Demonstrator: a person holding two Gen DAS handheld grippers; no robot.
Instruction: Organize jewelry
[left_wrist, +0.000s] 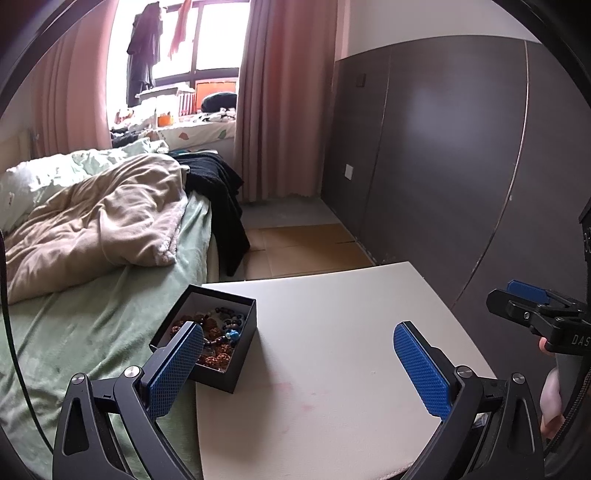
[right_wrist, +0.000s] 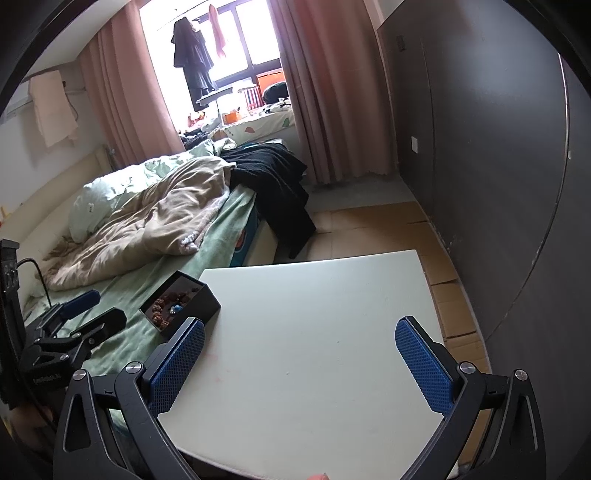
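Observation:
An open black box (left_wrist: 242, 334) sits at the left edge of a white tabletop (left_wrist: 332, 350), partly overhanging the bed. It holds brown bead bracelets (left_wrist: 218, 360) and a blue bead piece (left_wrist: 233, 335). My left gripper (left_wrist: 295, 365) is open and empty above the table, its left finger in front of the box. My right gripper (right_wrist: 299, 363) is open and empty over the table; the box (right_wrist: 199, 301) lies to its upper left. The right gripper also shows at the right edge of the left wrist view (left_wrist: 532, 306), and the left gripper at the left of the right wrist view (right_wrist: 79, 314).
A bed (left_wrist: 92, 314) with a green sheet and a beige duvet (left_wrist: 92, 221) adjoins the table on the left. Black clothing (left_wrist: 221, 199) hangs over the bed end. A dark wardrobe wall (left_wrist: 443, 147) stands right. Cardboard covers the floor (right_wrist: 443, 258).

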